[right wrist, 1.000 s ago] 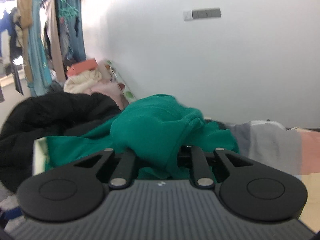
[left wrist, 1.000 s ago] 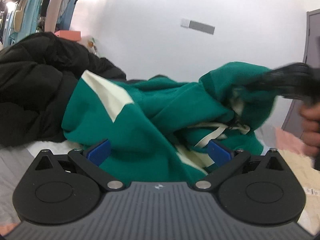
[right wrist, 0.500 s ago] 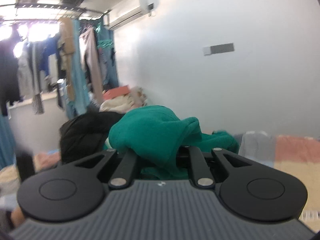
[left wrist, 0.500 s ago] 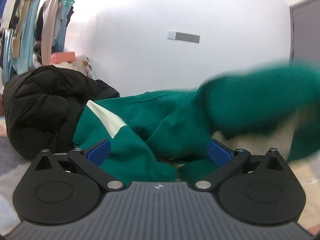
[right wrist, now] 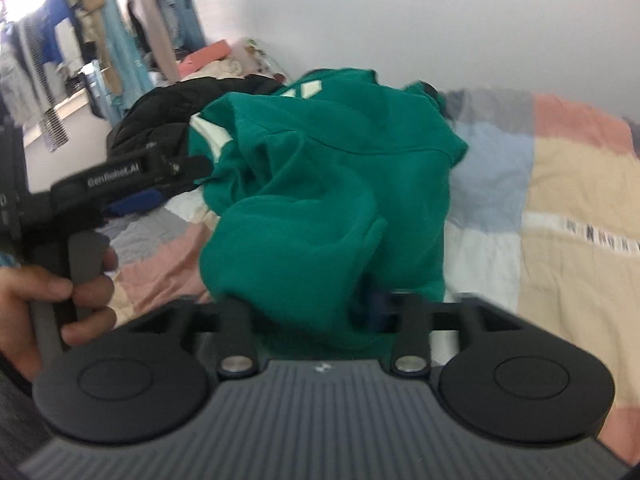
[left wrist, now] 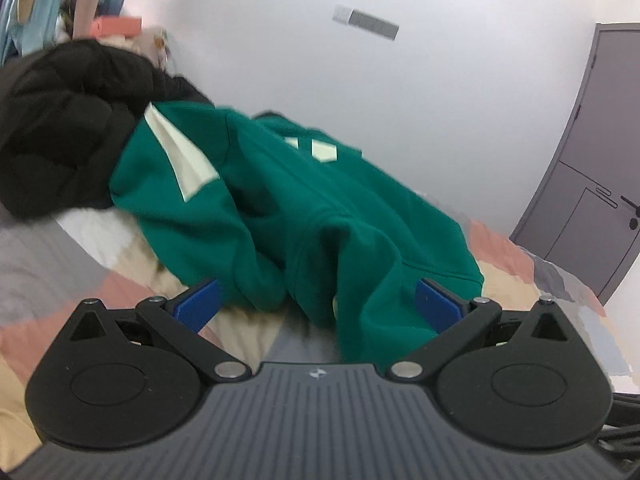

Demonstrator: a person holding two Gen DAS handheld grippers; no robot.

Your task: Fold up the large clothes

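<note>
Right gripper: your right gripper (right wrist: 320, 312) is clamped narrow on a bunched fold of the green sweatshirt (right wrist: 332, 184); the cloth spills over both fingers and hides most of them.
Left gripper: your left gripper (left wrist: 318, 304) stands wide, its blue pads (left wrist: 198, 304) well apart; a green fold lies between them, touching neither pad that you can make out.
Left gripper from the right wrist view: you see it side-on at the left (right wrist: 132, 184), with your left hand (right wrist: 56, 300) wrapped round its grey handle.
Writing: the side of that gripper carries white lettering, blurred, which looks like "GenRobot.AI"; you cannot read it for sure.
Other print: a strip of dark marks runs along the bedspread (right wrist: 560, 200) at the right edge, too smeared to read.
Sweatshirt: it lies crumpled on the patchwork bedspread, stretching from your right gripper away toward the wall, with cream patches showing on it (left wrist: 180, 160).
Sweatshirt from the left wrist view: the green sweatshirt (left wrist: 320, 208) fills the middle, its near hem reaching down between your fingers.
Black jacket: a black puffy jacket (left wrist: 60, 120) sits against the sweatshirt's far left side.
Beyond: hanging clothes (right wrist: 100, 40) at the far left; a grey door (left wrist: 592, 180) at the right.
</note>
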